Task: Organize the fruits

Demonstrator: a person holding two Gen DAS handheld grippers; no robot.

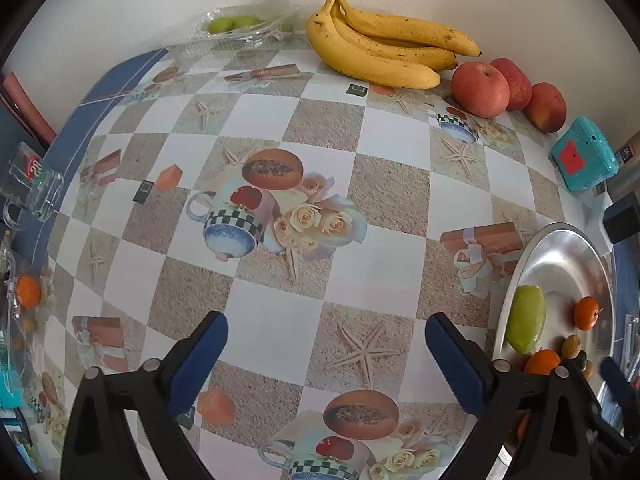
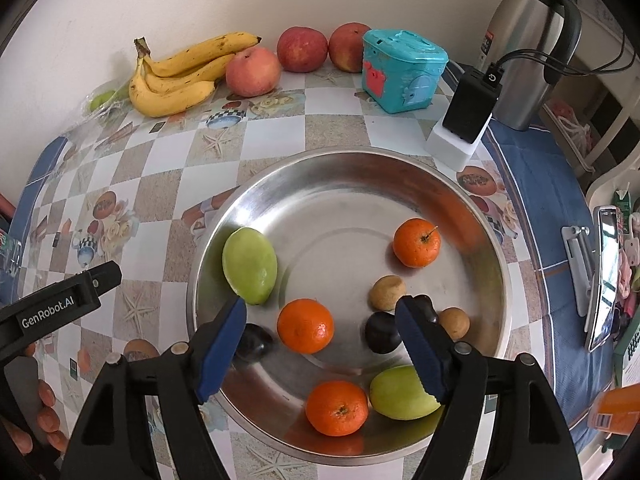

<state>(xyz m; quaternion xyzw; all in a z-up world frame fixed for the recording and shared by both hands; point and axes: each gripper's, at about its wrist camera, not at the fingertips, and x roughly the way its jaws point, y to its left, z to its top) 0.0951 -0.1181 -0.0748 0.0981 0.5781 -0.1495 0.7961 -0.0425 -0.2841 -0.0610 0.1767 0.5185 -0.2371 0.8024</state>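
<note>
Blue pads on the right hand-held gripper (image 2: 320, 354) stand apart over the steel bowl (image 2: 472, 204), pressing on nothing, with a tangerine (image 2: 305, 325) lying free between them on the bowl floor. So this looks like a drop-off, or the gap between two picks. Around it sit two more tangerines (image 2: 337, 407), two green mangoes (image 2: 249, 265), a couple of dark plums (image 2: 382, 332) and some small brownish fruits (image 2: 386, 292).

Left hand-held gripper (image 1: 326, 360) is wide open too, nothing in it, hovering over bare checkered bench (image 1: 276, 332) just left of the bowl.

Further back against the wall: a banana bunch (image 1: 376, 46) and three red apples (image 1: 480, 88), all outside the bowl, plus a clear tray of green fruit (image 1: 234, 24) way back in the corner.

My guess is the next move is a long reach to the back. The bananas are bulky for these jaws, so probably grab near the stem; the apples need a wide, centred pinch.
</note>
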